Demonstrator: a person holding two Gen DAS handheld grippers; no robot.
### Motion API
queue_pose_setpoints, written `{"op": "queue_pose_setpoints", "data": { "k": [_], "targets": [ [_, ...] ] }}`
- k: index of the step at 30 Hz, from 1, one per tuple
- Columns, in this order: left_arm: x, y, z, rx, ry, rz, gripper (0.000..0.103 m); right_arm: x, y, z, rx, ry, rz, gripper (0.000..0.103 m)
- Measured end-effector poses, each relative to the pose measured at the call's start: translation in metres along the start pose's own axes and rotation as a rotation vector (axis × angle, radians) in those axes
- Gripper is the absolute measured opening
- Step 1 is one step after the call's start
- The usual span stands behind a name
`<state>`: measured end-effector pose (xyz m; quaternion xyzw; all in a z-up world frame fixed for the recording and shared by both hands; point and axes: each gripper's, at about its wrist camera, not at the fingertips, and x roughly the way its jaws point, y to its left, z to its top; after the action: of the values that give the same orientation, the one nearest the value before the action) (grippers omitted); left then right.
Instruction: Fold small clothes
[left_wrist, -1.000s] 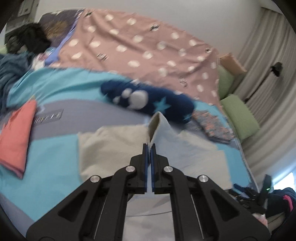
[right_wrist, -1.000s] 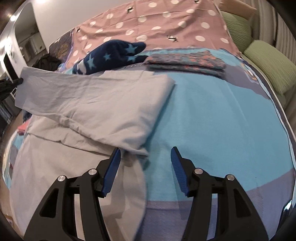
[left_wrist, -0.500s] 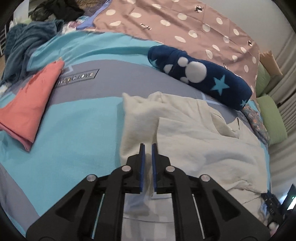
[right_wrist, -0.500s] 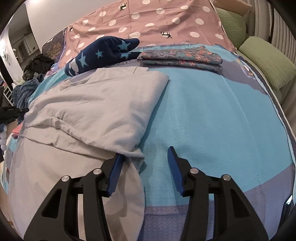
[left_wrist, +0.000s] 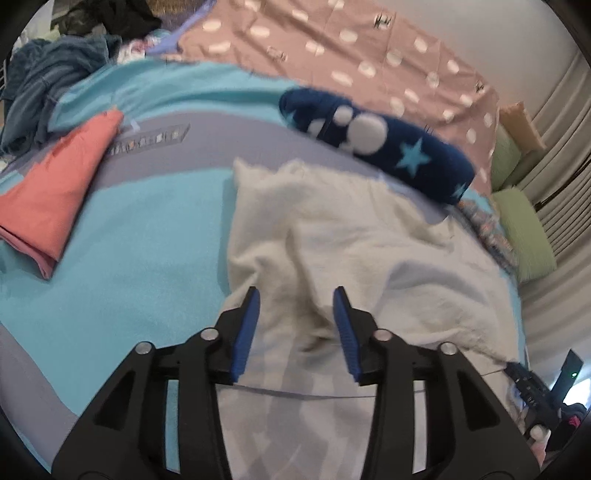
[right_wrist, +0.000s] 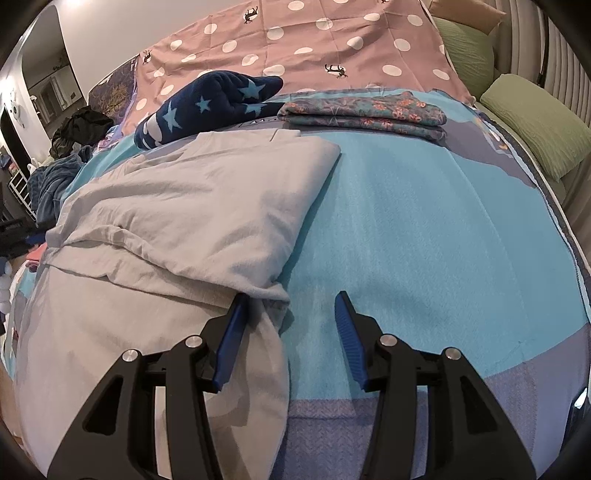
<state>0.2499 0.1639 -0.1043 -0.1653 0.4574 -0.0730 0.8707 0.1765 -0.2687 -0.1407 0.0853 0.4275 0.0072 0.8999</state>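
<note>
A pale cream-grey garment (left_wrist: 343, 236) lies partly folded on the blue bed cover (left_wrist: 147, 258); its upper half is laid back over the lower half. My left gripper (left_wrist: 295, 317) is open, its blue pads on either side of a rumpled fold at the garment's near edge. In the right wrist view the same garment (right_wrist: 199, 206) fills the left side. My right gripper (right_wrist: 291, 325) is open over the garment's right corner, the left pad (right_wrist: 231, 332) against the cloth, the right pad over bare cover.
A folded coral garment (left_wrist: 55, 184) lies at the left. A navy star-patterned fleece piece (left_wrist: 373, 144) and a folded floral garment (right_wrist: 365, 114) lie beyond. Pink polka-dot bedding (right_wrist: 314, 44), green pillows (right_wrist: 535, 122) at the right edge, a dark clothes heap (left_wrist: 55, 70) far left.
My left gripper lowered the lifted part of the garment onto the bed and opened, letting it go. The right gripper stayed open and barely moved.
</note>
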Motion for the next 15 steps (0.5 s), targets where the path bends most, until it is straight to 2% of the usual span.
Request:
{"op": "queue_pose_setpoints", "data": {
  "k": [3,7,11,15],
  "targets": [
    [-0.019,-0.007,-0.001,0.015,-0.045,-0.029,0.053,-0.010,0.004,-0.001,-0.033,-0.035,-0.048,0.050],
    [-0.024,-0.013,-0.016,0.057,-0.019,-0.059,0.057,-0.024,0.029,-0.003,-0.185,-0.073,-0.080,0.050],
    [-0.016,-0.022,-0.032,0.140,0.022,-0.071,0.058,-0.030,0.062,-0.002,-0.319,-0.082,-0.013,0.049],
    [0.008,-0.022,-0.029,0.150,0.047,-0.036,0.056,-0.019,0.105,0.007,-0.459,-0.076,0.044,0.048]
  ]
}}
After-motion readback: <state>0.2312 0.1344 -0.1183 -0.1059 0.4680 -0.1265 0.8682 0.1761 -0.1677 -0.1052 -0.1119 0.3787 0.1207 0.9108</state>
